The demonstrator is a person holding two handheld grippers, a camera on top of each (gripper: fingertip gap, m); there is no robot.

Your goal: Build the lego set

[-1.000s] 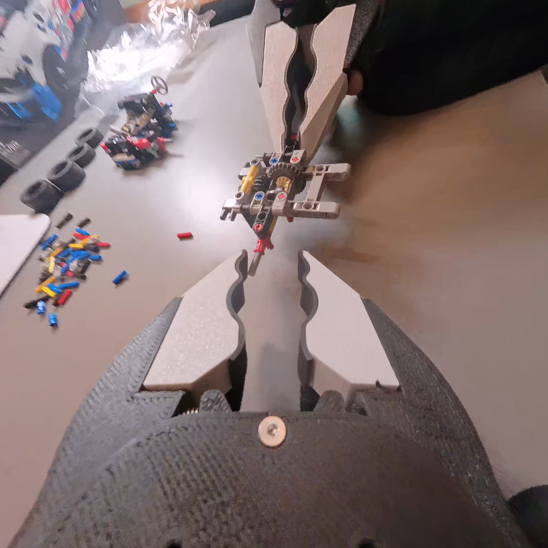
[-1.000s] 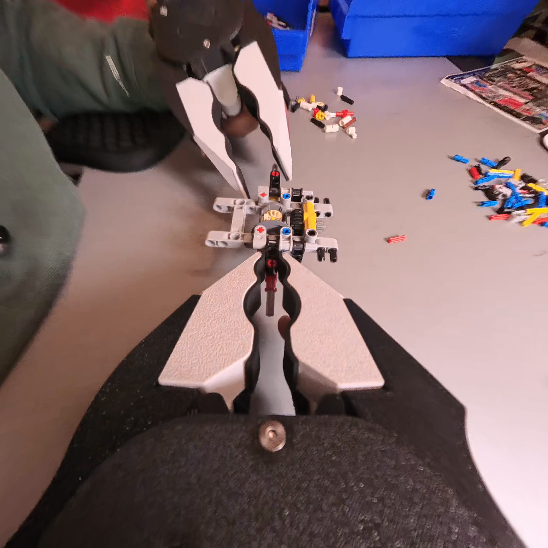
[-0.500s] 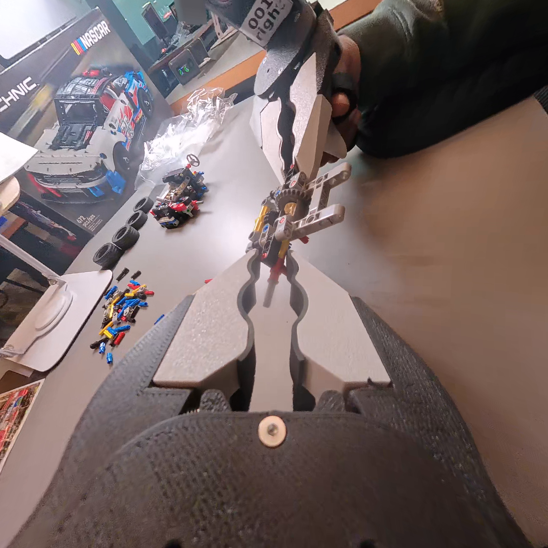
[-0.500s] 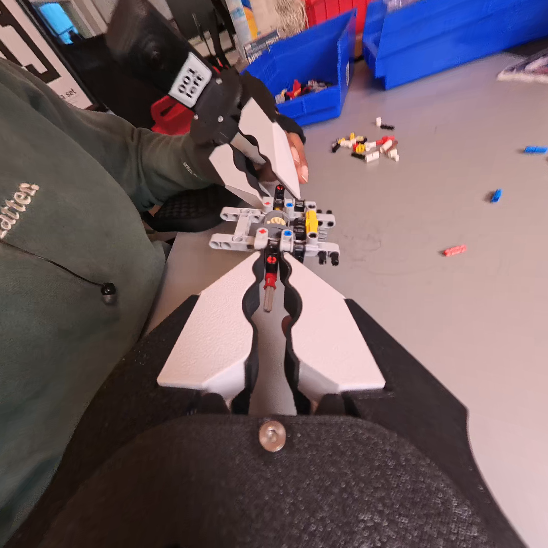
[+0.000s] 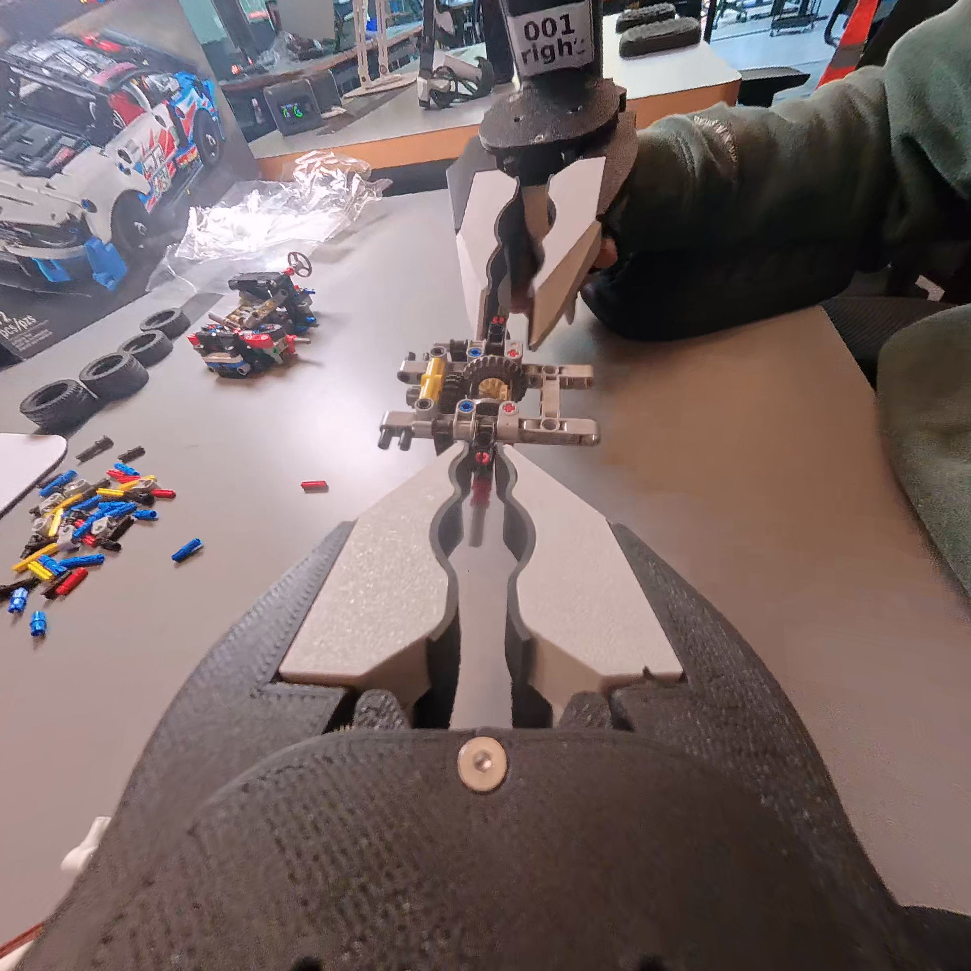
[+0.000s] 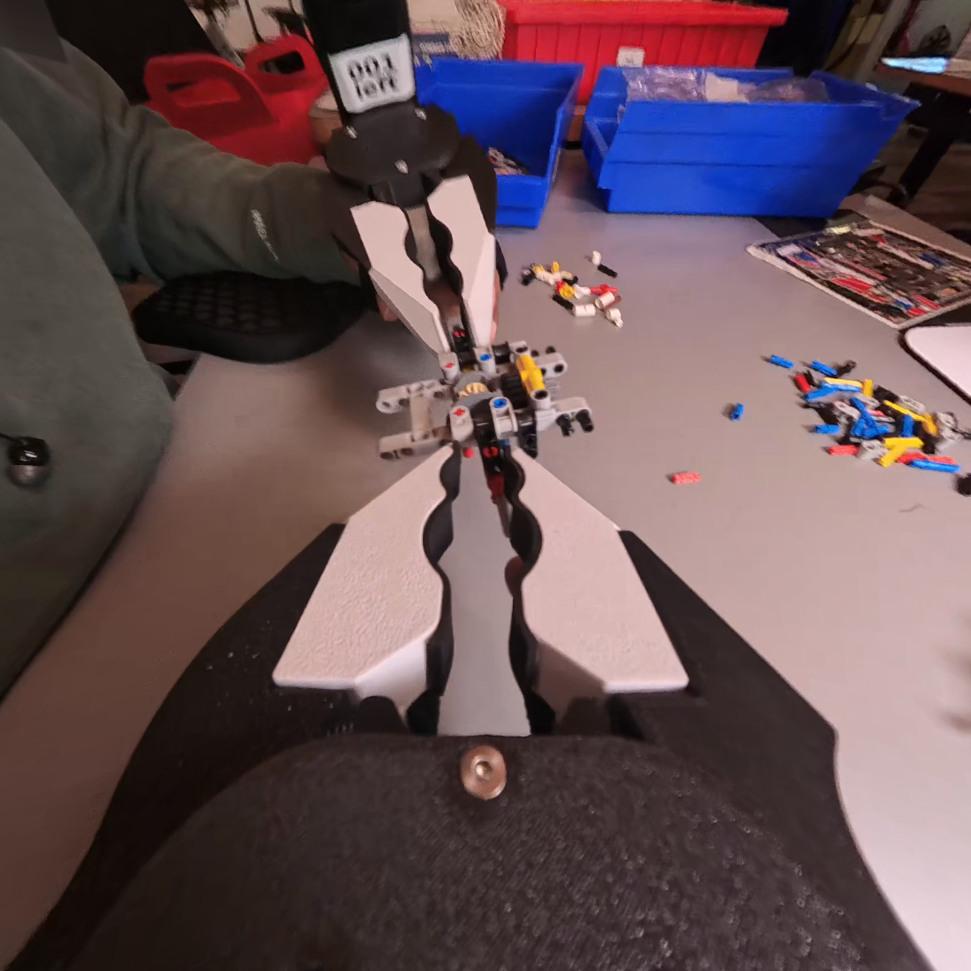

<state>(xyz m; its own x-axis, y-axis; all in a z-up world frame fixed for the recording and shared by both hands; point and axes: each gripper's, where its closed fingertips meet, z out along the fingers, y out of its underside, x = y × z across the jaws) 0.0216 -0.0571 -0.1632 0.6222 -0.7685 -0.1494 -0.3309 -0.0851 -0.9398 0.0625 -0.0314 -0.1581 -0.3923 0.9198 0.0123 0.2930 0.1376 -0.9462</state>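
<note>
A grey Lego gear assembly (image 5: 488, 389) with a black gear and a yellow piece hangs above the table between both grippers; it also shows in the right wrist view (image 6: 483, 399). My left gripper (image 5: 482, 454) is shut on the red-and-black axle end nearest to it, and shows opposite in the right wrist view (image 6: 462, 336). My right gripper (image 6: 486, 454) sits around the opposite axle end with its jaws slightly parted. That axle leans on the right finger, with a gap on the left. The right gripper shows at the top of the left wrist view (image 5: 507, 336).
A pile of small loose pins (image 5: 79, 520) (image 6: 882, 420) and a single red pin (image 5: 314, 485) lie on the table. A part-built chassis (image 5: 255, 331), several tyres (image 5: 113, 368), the set box (image 5: 105, 131), blue bins (image 6: 735, 136) and a booklet (image 6: 867, 268) stand around. Green sleeves flank the assembly. There is about 6 cm between the tips of the two grippers.
My left gripper has moved up to the assembly and closed on its near axle. The assembly has turned back level. My right gripper's jaws have parted a little.
</note>
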